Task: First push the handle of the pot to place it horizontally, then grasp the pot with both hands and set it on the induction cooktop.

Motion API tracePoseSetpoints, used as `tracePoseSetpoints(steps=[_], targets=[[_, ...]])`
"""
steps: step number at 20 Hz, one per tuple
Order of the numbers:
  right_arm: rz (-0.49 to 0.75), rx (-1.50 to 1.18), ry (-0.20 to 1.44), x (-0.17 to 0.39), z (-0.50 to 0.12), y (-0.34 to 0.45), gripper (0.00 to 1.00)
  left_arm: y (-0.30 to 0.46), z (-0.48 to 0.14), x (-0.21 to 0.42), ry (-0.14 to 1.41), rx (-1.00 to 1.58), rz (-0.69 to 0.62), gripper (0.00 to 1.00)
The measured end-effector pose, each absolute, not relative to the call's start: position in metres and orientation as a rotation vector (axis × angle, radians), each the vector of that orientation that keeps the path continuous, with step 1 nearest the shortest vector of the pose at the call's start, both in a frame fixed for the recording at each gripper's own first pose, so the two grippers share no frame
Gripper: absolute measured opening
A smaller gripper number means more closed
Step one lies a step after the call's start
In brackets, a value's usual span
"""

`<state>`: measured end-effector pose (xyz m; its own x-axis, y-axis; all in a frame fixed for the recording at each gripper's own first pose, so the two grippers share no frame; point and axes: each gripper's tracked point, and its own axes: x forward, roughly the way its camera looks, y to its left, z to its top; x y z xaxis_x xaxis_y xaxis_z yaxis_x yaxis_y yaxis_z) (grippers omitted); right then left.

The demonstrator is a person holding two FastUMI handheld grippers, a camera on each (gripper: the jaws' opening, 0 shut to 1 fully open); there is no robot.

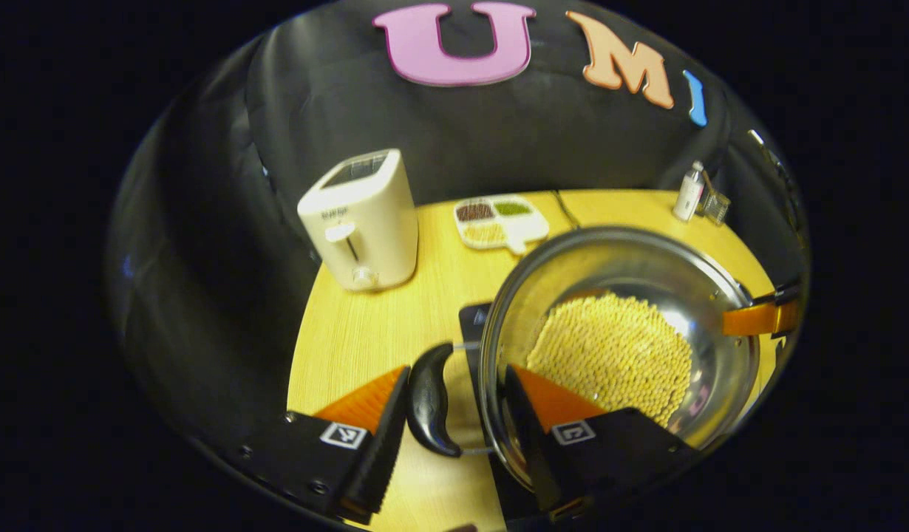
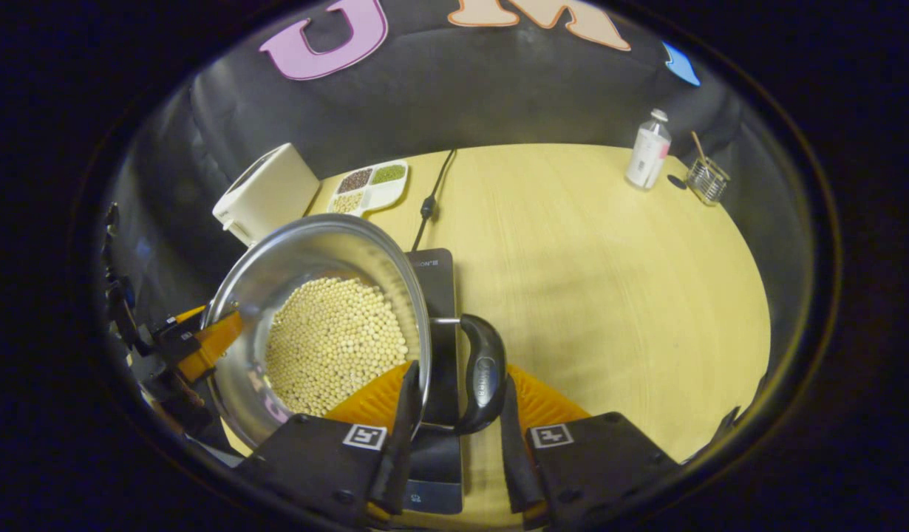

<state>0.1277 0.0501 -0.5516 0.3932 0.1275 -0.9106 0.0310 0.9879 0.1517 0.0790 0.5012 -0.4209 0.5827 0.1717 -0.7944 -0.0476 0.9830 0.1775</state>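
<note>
My two grippers, left gripper (image 1: 454, 432) and right gripper (image 2: 454, 414), each straddle a side handle (image 1: 429, 400) and the rim of the bean-filled pot (image 1: 617, 347), carried over the induction cooktop (image 2: 434, 292); whether they pinch firmly I cannot tell, so a slipping handle could tip it and spill.

The pot (image 2: 329, 325) hides most of the cooktop (image 2: 434, 295).

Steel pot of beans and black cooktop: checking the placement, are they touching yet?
Cannot tell. In the right gripper view the steel pot overlaps the black cooktop, hiding any gap beneath.
</note>
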Motion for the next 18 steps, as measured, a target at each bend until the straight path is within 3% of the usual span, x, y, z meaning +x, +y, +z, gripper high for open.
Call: tracePoseSetpoints(steps=[2, 3, 5, 18], targets=[[0.086, 0.159, 1.168, 0.123, -0.551, 0.052, 0.58, 0.504, -0.399, 0.088, 0.876, 0.175, 0.150, 0.86], [0.104, 0.167, 1.172, 0.119, -0.550, 0.053, 0.63, 0.503, -0.389, 0.091, 0.849, 0.201, 0.147, 0.82], [0.126, 0.200, 1.182, 0.112, -0.548, 0.055, 0.68, 0.496, -0.380, 0.085, 0.846, 0.225, 0.134, 0.84], [0.098, 0.461, 1.063, 0.109, -0.493, -0.013, 0.63, 0.425, -0.325, 0.067, 0.723, 0.135, 0.153, 0.84]])
